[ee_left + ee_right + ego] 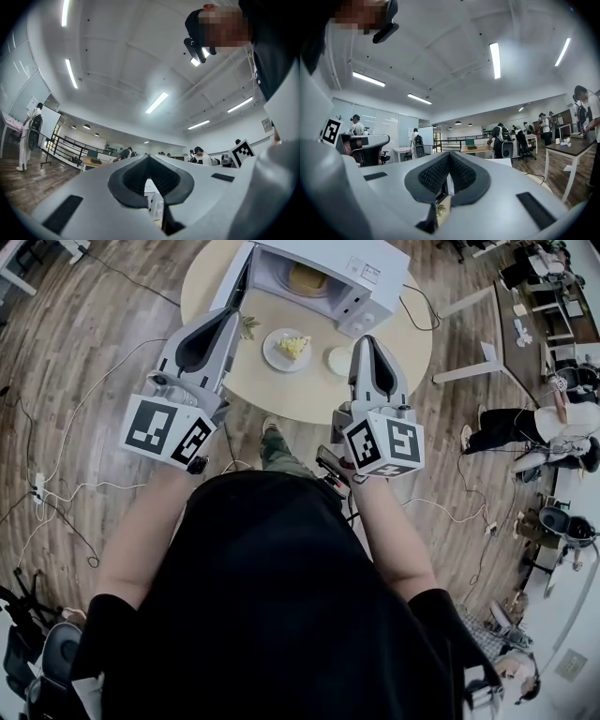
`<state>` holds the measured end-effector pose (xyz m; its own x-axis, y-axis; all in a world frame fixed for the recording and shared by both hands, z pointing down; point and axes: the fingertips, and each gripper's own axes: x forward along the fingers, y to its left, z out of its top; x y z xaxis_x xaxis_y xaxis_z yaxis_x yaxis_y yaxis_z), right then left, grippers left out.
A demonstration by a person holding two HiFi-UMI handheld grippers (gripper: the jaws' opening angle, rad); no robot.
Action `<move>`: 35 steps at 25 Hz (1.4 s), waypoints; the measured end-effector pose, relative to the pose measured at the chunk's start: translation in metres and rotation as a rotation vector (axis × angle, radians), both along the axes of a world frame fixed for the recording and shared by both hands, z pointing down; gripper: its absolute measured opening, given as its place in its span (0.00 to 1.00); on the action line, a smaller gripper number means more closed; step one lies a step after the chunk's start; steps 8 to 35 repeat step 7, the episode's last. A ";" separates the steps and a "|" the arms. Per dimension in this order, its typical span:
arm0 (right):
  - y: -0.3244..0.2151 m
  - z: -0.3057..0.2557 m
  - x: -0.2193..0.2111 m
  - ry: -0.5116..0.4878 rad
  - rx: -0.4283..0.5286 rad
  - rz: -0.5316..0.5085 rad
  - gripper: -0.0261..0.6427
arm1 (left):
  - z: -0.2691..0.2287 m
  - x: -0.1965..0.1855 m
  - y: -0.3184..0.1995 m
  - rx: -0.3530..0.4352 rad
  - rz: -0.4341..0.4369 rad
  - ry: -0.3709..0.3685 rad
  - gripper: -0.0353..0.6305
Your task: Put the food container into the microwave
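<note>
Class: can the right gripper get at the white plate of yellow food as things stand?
Probably yes. The right gripper hangs over the round table; only a low white disc lies between it and the white plate of yellow food.

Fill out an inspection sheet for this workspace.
Surface: round wooden table on a wood floor.
Job's things: microwave with its door open and a yellowish item inside, possibly the container.
Clutter: plate of yellow food, white round dish beside it, plant sprig near the door.
Grippers: left gripper and right gripper both shut, nothing between the jaws, over the table's near edge.
Cables: microwave cord; power strip and loose leads on the floor at left.
Surroundings: person and desks at right.
</note>
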<state>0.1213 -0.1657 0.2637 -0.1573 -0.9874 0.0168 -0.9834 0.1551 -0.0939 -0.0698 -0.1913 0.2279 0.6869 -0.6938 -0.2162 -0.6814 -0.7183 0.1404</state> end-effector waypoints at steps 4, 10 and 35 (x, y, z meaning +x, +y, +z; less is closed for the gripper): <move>-0.002 0.003 0.002 0.005 -0.005 0.005 0.06 | 0.004 0.001 -0.003 -0.005 0.002 0.002 0.08; -0.005 0.003 0.002 0.020 -0.002 0.005 0.06 | 0.007 0.001 -0.007 -0.009 0.002 0.004 0.08; -0.005 0.003 0.002 0.020 -0.002 0.005 0.06 | 0.007 0.001 -0.007 -0.009 0.002 0.004 0.08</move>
